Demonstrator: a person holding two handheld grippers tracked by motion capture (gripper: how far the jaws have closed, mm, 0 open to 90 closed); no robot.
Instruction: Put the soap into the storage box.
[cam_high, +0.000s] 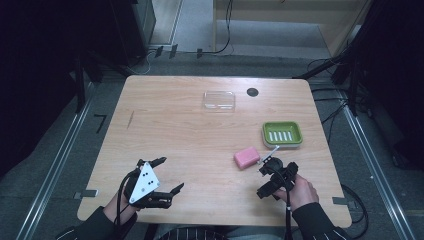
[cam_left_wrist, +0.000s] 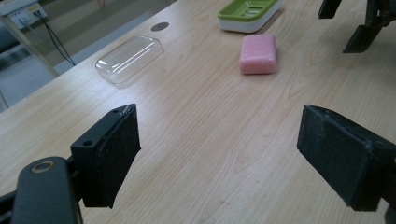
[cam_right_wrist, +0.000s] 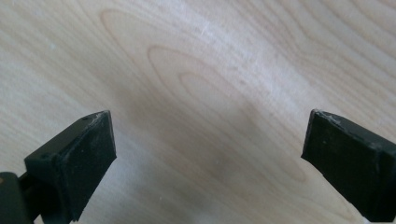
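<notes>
A: Where is the pink soap bar (cam_high: 246, 157) lying?

B: Flat on the wooden table (cam_high: 200, 135), right of centre; the right gripper (cam_high: 272, 175) sits just beside it on the near side, apart from it as far as the high view lets me judge; the green soap dish (cam_high: 282, 134) stands a little beyond the bar, near the right edge.

A: And the right gripper's jaws?

B: Spread wide, nothing between them; its own view looks straight down on bare wood grain with a soft shadow under the pads.

A: The left gripper (cam_high: 167, 176)?

B: At the near left of the table, well apart from the soap; its jaws stand wide too and hold nothing; along them I see the soap bar (cam_left_wrist: 258, 53) ahead, the dish (cam_left_wrist: 250, 14) behind it, and a clear plastic lid (cam_left_wrist: 130, 58) lying off to the side.

A: Anything else on the table?

B: A small dark round spot (cam_high: 252, 92) near the far edge, just beside the clear lid (cam_high: 219, 100); whether it is a hole or a cap, I cannot tell.
</notes>
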